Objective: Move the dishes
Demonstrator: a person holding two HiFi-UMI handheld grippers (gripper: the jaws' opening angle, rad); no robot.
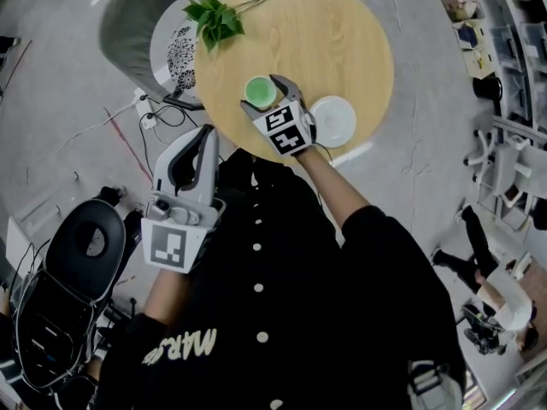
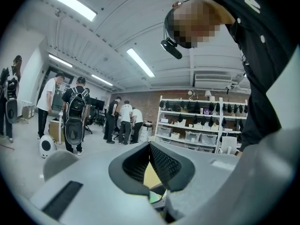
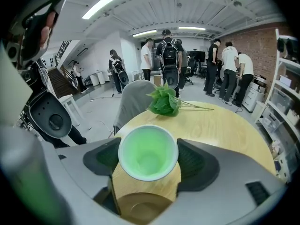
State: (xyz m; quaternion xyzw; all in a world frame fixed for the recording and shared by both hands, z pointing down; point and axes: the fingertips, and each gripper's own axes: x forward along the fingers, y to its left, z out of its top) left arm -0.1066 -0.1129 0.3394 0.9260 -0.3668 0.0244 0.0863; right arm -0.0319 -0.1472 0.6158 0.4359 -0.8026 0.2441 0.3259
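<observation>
Table (image 1: 342, 32): round, pale wood. Both dishes sit near its rim on your side, so anything you knock toward yourself likely goes to the floor. Left claw (image 1: 208, 137): pressed together on nothing, off the table at your side, and no threat unless you swing it in. Right claw (image 1: 264, 93): spread wide and angled down, one jaw on each side of the cup, with no squeeze showing. Leafy sprig (image 1: 214, 20): well apart at the far left edge, stems lying across the top, in the way only if you carry in that direction. White plate (image 1: 335, 120): empty, just beside the right claw's marker cube, so a sideways sweep of your wrist could shove it toward the rim. Green cup (image 3: 148, 154): upright, empty and white-rimmed, on the table just left of the plate and between the right jaws. Its rim looks about as wide as the gap (little margin either side). Risks as I judge them:
- If you close off-centre, one pad pushes first and the cup tips or skids.
- If you pinch at the rim only, a thin wall may flex and pop free.
- If you lift at this slant, the cup hangs tilted and may slip out.
</observation>
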